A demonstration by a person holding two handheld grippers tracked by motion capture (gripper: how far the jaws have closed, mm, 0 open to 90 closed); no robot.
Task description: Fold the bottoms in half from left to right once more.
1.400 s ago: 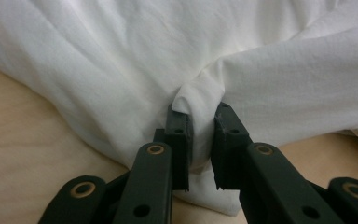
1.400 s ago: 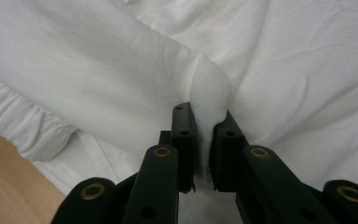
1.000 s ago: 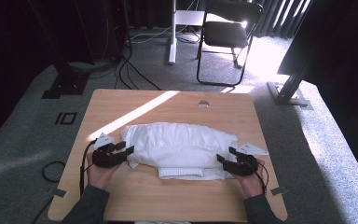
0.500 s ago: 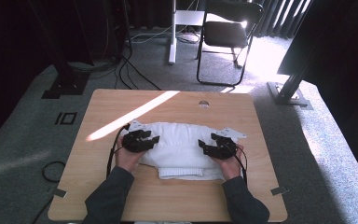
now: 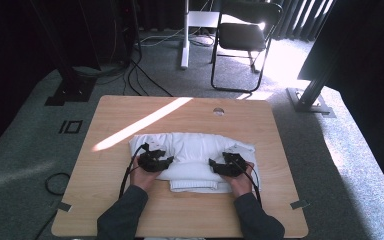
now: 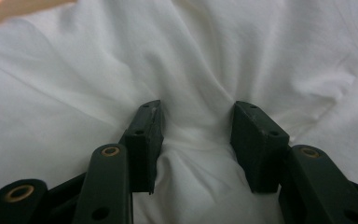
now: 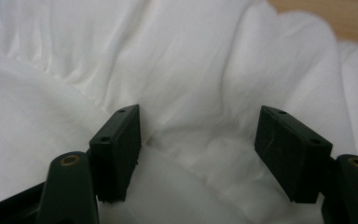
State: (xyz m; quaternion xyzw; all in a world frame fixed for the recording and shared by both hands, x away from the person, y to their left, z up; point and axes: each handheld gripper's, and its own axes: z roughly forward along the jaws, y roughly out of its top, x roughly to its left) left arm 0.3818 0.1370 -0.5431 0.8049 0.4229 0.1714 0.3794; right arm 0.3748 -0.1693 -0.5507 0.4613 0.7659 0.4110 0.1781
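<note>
Sunlit worktop (image 5: pixel 130 110): white garment (image 5: pixel 190 147) is partly folded; my left gripper (image 6: pixel 196 135) and right gripper (image 7: pixel 198 140) straddle cloth, fingers half-wide, more folding remains.

It's a white garment (image 5: pixel 192 155), looks like a soft sweatshirt, folded into a wide bundle lying flat across the middle of the tabletop (image 5: pixel 130 115). A ribbed hem sticks out at the near edge, and a sleeve end pokes out on the right. Up close the fabric (image 6: pixel 200 60) is all creased and bunched, puffed up in soft folds (image 7: pixel 205 70).
</note>
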